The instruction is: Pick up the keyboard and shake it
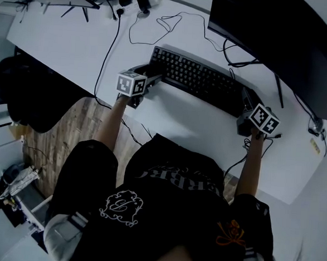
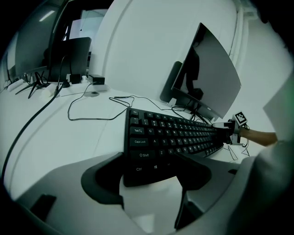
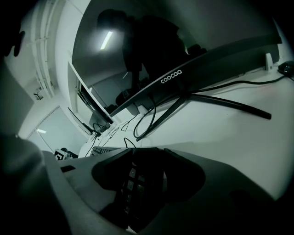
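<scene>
A black keyboard (image 1: 200, 79) lies slantwise on the white desk (image 1: 69, 42). My left gripper (image 1: 154, 76) is at its left end; in the left gripper view the front-left corner of the keyboard (image 2: 174, 133) fills the gap between the jaws of this gripper (image 2: 149, 176), and both pads touch it. My right gripper (image 1: 246, 107) is at the right end. In the right gripper view the end of the keyboard (image 3: 133, 183) sits tilted between the jaws of that gripper (image 3: 142, 176), pressed on both sides. Each gripper shows small in the other's view: the right gripper (image 2: 229, 133), the left gripper (image 3: 59, 155).
A large dark monitor (image 1: 282, 35) stands just behind the keyboard, its stand leg (image 3: 229, 103) reaching over the desk. Loose cables (image 1: 160, 23) trail behind the keyboard's left end. A second screen (image 2: 69, 55) stands far left. The desk's front edge lies close behind both grippers.
</scene>
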The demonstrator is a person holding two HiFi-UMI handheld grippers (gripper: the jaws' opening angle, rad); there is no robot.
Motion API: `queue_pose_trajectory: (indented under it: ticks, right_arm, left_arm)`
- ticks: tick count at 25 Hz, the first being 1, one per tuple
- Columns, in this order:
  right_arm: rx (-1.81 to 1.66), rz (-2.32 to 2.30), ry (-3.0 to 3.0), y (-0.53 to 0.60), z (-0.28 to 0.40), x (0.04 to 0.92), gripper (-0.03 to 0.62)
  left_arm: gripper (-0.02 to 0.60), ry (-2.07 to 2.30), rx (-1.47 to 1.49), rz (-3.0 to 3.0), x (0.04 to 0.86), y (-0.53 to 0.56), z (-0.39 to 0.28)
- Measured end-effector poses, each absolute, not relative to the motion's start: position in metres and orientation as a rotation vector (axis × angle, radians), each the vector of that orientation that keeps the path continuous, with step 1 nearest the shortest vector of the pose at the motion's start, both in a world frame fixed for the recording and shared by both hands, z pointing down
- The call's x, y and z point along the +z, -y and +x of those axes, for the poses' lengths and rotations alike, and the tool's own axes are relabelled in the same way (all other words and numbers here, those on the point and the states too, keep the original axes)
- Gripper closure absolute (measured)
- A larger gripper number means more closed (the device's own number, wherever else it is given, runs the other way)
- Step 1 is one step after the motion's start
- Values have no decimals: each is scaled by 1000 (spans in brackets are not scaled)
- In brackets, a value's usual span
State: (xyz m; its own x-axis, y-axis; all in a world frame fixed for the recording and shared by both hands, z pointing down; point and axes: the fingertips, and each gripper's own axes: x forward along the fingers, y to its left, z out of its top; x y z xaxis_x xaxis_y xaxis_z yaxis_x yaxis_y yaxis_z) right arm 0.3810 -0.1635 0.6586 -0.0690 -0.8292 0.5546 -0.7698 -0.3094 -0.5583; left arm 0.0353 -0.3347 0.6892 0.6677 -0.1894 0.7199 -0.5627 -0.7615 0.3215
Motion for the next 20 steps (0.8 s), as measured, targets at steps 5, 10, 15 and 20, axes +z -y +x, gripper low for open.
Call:
queue_pose_trajectory:
  ticks: [5,10,15,20]
  right_arm:
    - [-1317,-2132,-1809,150,375,649,373]
    - [-1311,-2164,-1792,141,370,642,372]
    - [-1258,-2207,-1778,137,362,623,372]
    - [-1170,-2226,-1762,136,347,600,372]
  left_arm:
    - [233,541,808,2336,686,320,26]
    - [237,483,656,2302,679,319,22]
    - [333,538,673,2319,676,331,13]
    - [333,524,640,2401,652,343,6]
